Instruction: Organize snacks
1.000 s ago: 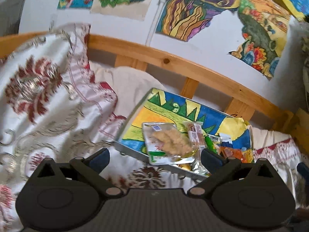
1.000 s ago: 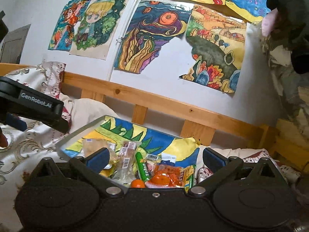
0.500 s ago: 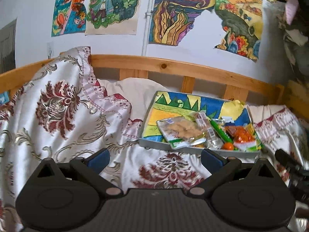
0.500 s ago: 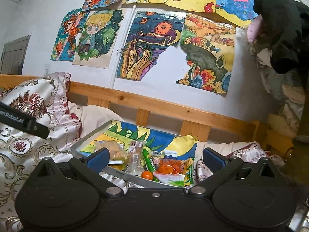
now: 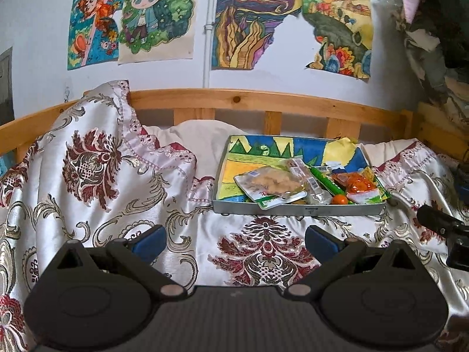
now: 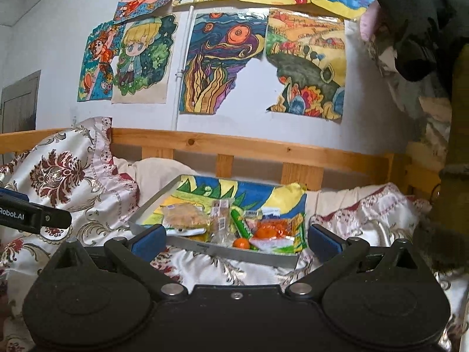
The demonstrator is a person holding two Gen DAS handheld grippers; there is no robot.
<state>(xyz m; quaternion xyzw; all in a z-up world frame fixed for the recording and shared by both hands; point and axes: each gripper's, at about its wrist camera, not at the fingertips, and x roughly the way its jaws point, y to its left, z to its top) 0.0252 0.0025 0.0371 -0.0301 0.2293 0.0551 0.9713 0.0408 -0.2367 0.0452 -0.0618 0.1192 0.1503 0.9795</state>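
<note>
A grey metal tray (image 5: pixel 296 208) lined with a colourful drawing lies on the bed; its front rim also shows in the right wrist view (image 6: pixel 234 252). In it lie a clear packet of beige snacks (image 5: pixel 271 183) (image 6: pixel 184 218), a small clear packet (image 5: pixel 307 180), a green stick pack (image 5: pixel 326 180) (image 6: pixel 241 227), a small orange ball (image 5: pixel 340 199) (image 6: pixel 241 243) and an orange packet (image 5: pixel 359 184) (image 6: pixel 271 233). My left gripper (image 5: pixel 234 239) is open and empty, over the bedspread well short of the tray. My right gripper (image 6: pixel 234 239) is open and empty, just short of the tray's front rim.
A white and maroon patterned bedspread (image 5: pixel 96 176) covers the bed and rises in a heap at the left. A wooden rail (image 5: pixel 263 101) runs behind the tray. Drawings hang on the wall (image 6: pixel 222 61). Dark clothing (image 6: pixel 416 23) hangs at the upper right.
Both grippers have drawn back from the tray, which now looks smaller and farther off. Both stay open and empty. The snacks have not moved.
</note>
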